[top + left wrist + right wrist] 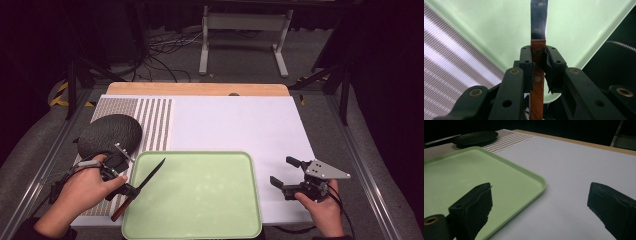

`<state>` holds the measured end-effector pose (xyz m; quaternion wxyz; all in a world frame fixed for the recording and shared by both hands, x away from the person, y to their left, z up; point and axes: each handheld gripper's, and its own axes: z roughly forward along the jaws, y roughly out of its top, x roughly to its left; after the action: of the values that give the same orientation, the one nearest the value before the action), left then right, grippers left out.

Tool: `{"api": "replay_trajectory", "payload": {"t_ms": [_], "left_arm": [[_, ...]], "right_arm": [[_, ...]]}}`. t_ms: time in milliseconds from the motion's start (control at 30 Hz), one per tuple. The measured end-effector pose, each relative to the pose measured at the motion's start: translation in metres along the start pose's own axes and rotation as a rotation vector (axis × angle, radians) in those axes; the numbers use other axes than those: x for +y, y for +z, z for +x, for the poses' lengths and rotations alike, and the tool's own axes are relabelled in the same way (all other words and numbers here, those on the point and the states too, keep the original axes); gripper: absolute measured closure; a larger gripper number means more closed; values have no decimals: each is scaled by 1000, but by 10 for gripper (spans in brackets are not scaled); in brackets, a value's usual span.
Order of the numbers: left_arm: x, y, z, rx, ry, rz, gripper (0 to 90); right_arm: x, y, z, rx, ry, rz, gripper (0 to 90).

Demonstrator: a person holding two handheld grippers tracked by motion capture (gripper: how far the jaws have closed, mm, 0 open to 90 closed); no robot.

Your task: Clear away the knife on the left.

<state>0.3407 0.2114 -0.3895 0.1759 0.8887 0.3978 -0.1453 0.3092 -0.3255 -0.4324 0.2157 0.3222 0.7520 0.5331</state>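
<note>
High view: left gripper (121, 184) clenched on the knife (145, 182) by its wooden handle, blade running up and right from the jaws over the green tray (200, 220). Right gripper (286, 176) gapes empty, well apart. Left gripper view shows pads pinching the riveted handle (537, 65).

Work table (235, 125) with white top and wooden far edge (197, 89). At twelve o'clock, a light grey metal stand (245, 37) on grey carpet (240, 67); black cables (165, 47) at eleven o'clock. Surroundings dark; yellow-black hazard tape (61, 95) at nine o'clock.
</note>
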Motion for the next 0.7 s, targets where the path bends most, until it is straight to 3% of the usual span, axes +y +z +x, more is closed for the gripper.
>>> {"api": "replay_trajectory", "payload": {"t_ms": [300, 500, 567, 633, 700], "left_arm": [[7, 19, -2, -59, -6, -32, 777], [9, 29, -4, -76, -7, -38, 778], [8, 31, -4, -89, -10, -60, 777], [9, 32, -4, -78, -7, -41, 777], [9, 31, -4, -80, -9, -53, 777]], "right_arm": [[-1, -2, -2, -1, 3, -4, 65], [0, -3, -2, -3, 3, -6, 65], [0, -3, -2, -2, 4, -4, 64], [-1, -2, -2, -1, 3, -4, 64], [-1, -1, -2, -1, 1, -1, 64]]}}
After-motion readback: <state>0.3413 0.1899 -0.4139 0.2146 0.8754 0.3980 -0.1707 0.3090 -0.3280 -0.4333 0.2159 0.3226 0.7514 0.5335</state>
